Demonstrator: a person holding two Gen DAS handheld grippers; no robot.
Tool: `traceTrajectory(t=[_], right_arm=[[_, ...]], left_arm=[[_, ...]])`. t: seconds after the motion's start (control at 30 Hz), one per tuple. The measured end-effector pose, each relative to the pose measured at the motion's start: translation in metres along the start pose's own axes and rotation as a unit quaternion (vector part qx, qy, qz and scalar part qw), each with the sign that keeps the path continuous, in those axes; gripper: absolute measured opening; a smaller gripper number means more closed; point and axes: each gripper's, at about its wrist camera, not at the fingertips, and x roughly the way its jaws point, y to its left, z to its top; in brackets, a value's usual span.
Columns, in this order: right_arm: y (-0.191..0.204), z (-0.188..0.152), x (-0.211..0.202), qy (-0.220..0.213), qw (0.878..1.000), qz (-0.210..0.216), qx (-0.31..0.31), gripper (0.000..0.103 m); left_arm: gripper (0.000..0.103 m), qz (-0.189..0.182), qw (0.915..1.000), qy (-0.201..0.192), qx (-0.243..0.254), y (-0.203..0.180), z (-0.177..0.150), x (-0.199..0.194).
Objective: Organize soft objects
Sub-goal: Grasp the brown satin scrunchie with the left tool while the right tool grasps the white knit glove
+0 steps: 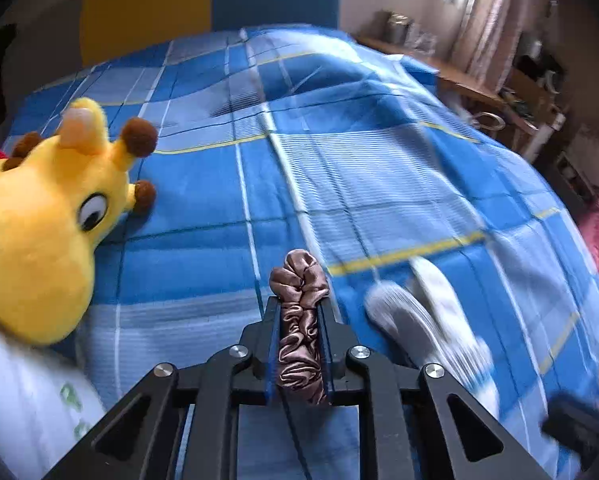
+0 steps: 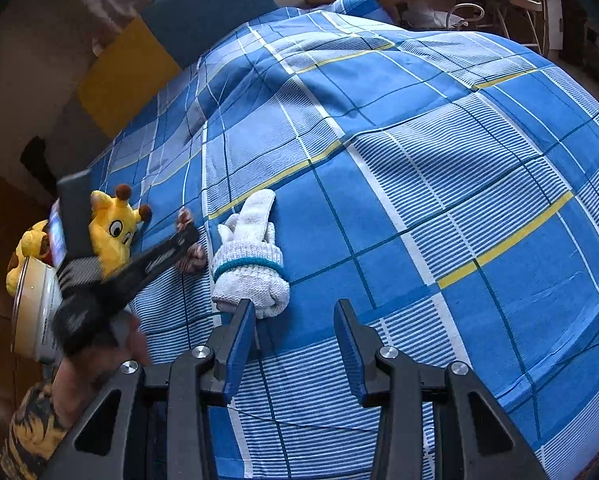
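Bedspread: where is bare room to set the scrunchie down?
Free: the wide checked bedspread right of the white glove, up to the headboard. Crowded: the left edge, where the giraffe plush, white tin and scrunchie cluster.

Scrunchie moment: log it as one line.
left gripper: shut on scrunchie | right gripper: open, empty | glove: on bedspread | giraffe toy: left

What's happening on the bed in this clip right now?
A person works two handheld grippers over a blue plaid bedspread. The left gripper is shut on a brown satin scrunchie, held beside a yellow giraffe plush. The right gripper is open and holds nothing, its tips just short of a white knit glove lying on the bedspread.
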Motion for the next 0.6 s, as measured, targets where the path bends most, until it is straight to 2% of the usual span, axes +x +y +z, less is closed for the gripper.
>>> traceTrajectory(t=[0.23,0.37,0.47,0.6], right_arm=[[0.006,-0.004,0.006,0.008,1.0,-0.008,-0.017,0.041],[0.026,-0.003,0.01,0.008,0.998,-0.002,-0.058,0.042],[0.039,0.005,0.021,0.019,0.997,0.0,-0.076,0.051],[0.054,0.02,0.047,0.038,0.995,-0.013,-0.096,0.055]], left_arm=[[0.017,-0.024,0.9992,-0.014,0.028,-0.013,-0.033,-0.064],[0.017,-0.03,0.9983,-0.023,0.045,-0.018,-0.053,-0.101],[0.017,-0.036,0.9979,-0.03,0.044,-0.014,-0.063,-0.124],[0.017,-0.036,0.9973,-0.044,0.046,-0.008,-0.078,-0.157]])
